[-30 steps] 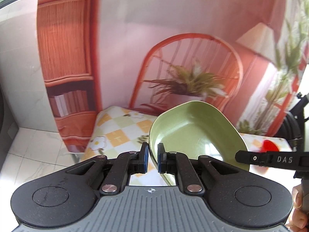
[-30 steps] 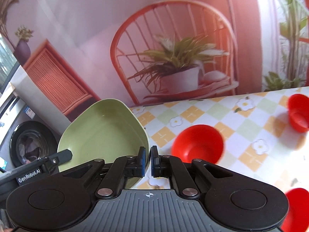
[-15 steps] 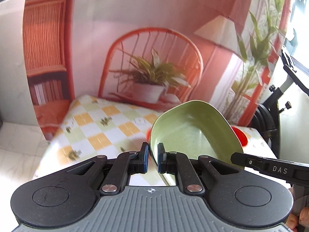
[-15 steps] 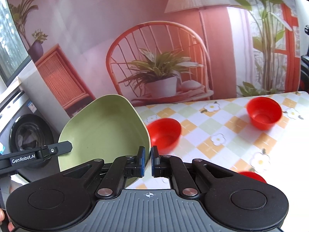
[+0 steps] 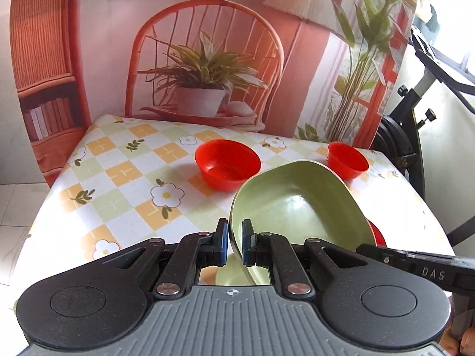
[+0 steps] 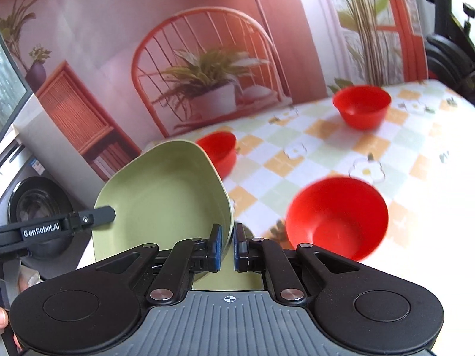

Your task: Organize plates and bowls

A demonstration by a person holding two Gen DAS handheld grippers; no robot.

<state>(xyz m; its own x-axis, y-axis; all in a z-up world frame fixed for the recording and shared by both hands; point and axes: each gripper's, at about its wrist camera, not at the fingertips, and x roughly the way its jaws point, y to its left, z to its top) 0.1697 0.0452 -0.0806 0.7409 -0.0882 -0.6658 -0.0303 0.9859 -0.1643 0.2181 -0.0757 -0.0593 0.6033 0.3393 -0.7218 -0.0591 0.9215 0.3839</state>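
A pale green plate (image 5: 297, 207) hangs tilted over the checked, flowered table (image 5: 118, 178), held by both grippers. My left gripper (image 5: 235, 243) is shut on its near rim. My right gripper (image 6: 227, 247) is shut on the opposite rim of the green plate (image 6: 166, 195). Each view shows the other gripper's finger at the plate's far side. In the left wrist view, one red bowl (image 5: 227, 163) sits mid-table and a second (image 5: 347, 160) at the far right. A third red bowl (image 6: 337, 216) sits close to the right gripper, mostly hidden behind the plate in the left view.
A printed backdrop (image 5: 207, 59) of a chair and potted plant stands along the table's far edge. An exercise bike (image 5: 415, 103) is past the right edge. A washing machine (image 6: 35, 207) stands beyond the left edge. A person's fingers (image 6: 3, 323) show low left.
Both grippers have swung with the green plate toward the table and lower over it. The red bowls have come into full view. The grip on both rims is unchanged.
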